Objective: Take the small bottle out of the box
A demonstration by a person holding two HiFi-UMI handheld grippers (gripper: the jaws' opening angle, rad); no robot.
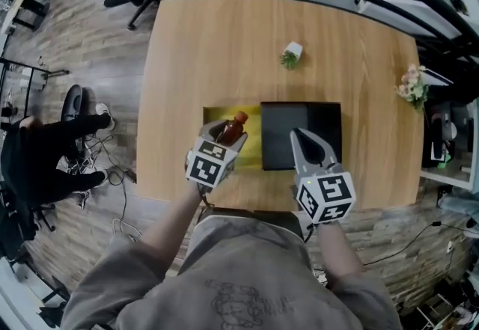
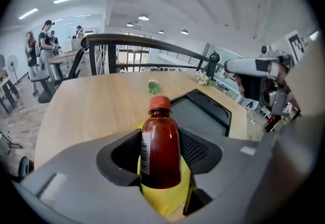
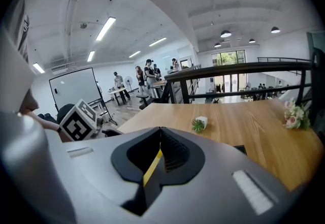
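Left tool (image 1: pixel 228 134): clamped on the bottle's (image 2: pixel 160 141) body.
Right tool (image 3: pixel 160 130): closed, apparently empty.
Bottle: in or above the yellow box (image 1: pixel 254 143), at the black lid's (image 1: pixel 314 115) 9 o'clock.
Progress: gripped; lifting clear onto the bench (image 1: pixel 224 44) likely remains.

Between the matt grey plastic jaws of our left gripper (image 1: pixel 227 134), against ribbed black pads (image 2: pixel 196 148), we see the small bottle (image 2: pixel 161 159): glossy dark plastic, paper label (image 2: pixel 145 151), smooth orange cap (image 2: pixel 160 102). Beyond it, the table (image 2: pixel 96 111) is smooth light wood and the black lid (image 2: pixel 203 112) matt.
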